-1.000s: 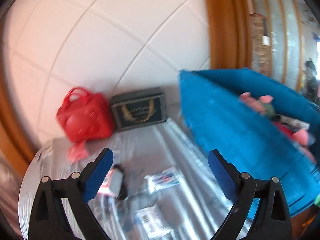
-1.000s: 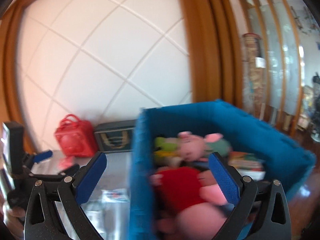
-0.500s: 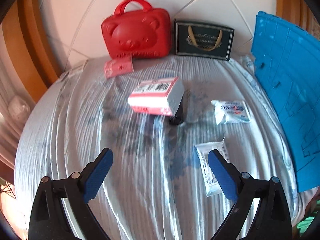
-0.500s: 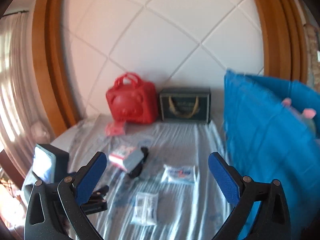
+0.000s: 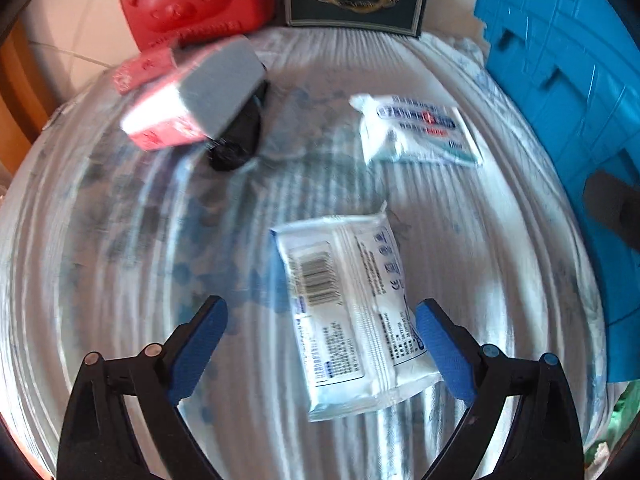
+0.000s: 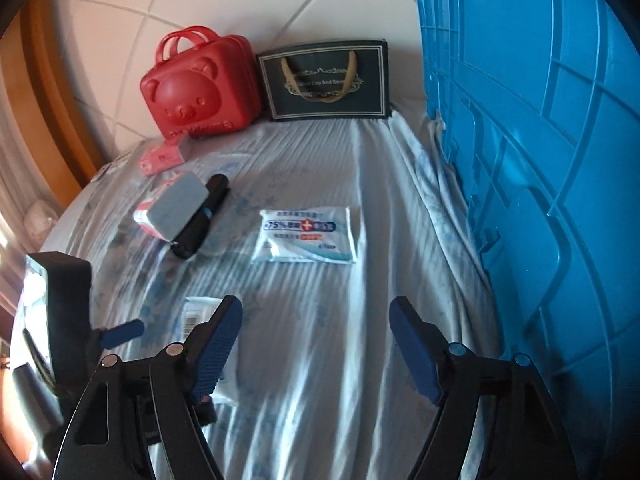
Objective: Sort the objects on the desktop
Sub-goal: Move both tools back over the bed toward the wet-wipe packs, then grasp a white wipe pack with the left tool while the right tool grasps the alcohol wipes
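1. We see a blue crate standing along the right edge of the striped cloth.
2. A red bear case and a dark gift bag stand side by side against the tiled wall.
3. Our left gripper, fingers spread wide, hovers over a white wipes pack; its right finger sits just beside the pack.
4. Our right gripper is likewise spread wide, holding nothing.
5. A second wipes pack lies mid-cloth, near a pink-and-grey box resting against a black tube.

Two wipes packs lie between box and crate.
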